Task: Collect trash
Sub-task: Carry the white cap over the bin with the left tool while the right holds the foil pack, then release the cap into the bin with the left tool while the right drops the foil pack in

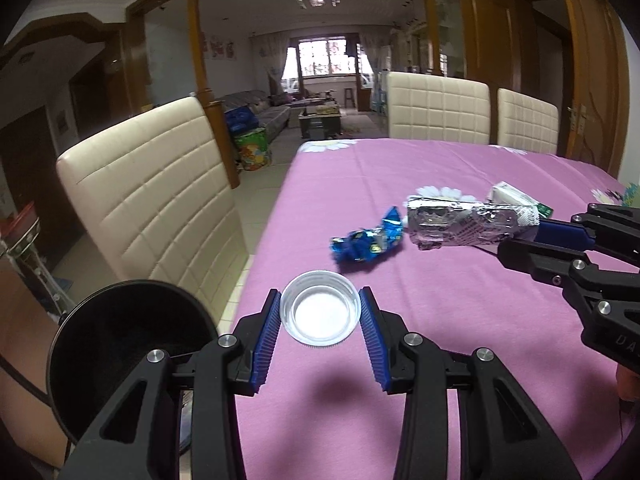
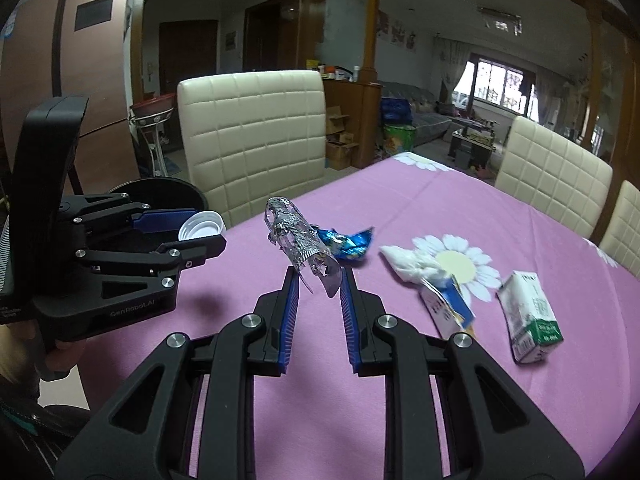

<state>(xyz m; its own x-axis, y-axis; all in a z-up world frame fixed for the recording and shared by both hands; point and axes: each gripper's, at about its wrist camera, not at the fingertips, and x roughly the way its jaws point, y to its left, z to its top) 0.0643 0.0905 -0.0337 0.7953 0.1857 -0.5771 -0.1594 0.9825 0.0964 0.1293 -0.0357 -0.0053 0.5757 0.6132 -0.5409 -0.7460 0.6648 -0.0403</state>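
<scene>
- Left wrist view. Your left hand-held gripper, at lower centre of the frame, pinches a white plastic lid by its rim, one blue pad on either side. The lid faces open side up, shallow and round, with a ribbed edge. At lower left sits the black bin, its dark mouth just beside the bench edge. The step in hand reads as carrying: both pieces are lifted and the bin is the likely goal. Your next move calls for swinging the lid left over the bin mouth before you spread the jaws.
- Still in this view, the right hand-held gripper enters from the right edge, holding a crumpled foil wrapper clear of the purple cloth. A blue wrapper lies on the bench at centre frame, apparently untouched.
- Right wrist view. Your right hand-held gripper, at lower centre, is nearly pressed together on the lower end of the foil wrapper, which stands up and leans left, silvery and torn. The left hand-held gripper with the lid shows at left of frame, just in front of the bin.
- Remaining on the bench, right half of the frame: a white tissue wad, a torn blue-and-white packet and a green-and-white carton. These look yet to be collected, so the task is judged roughly midway.
</scene>
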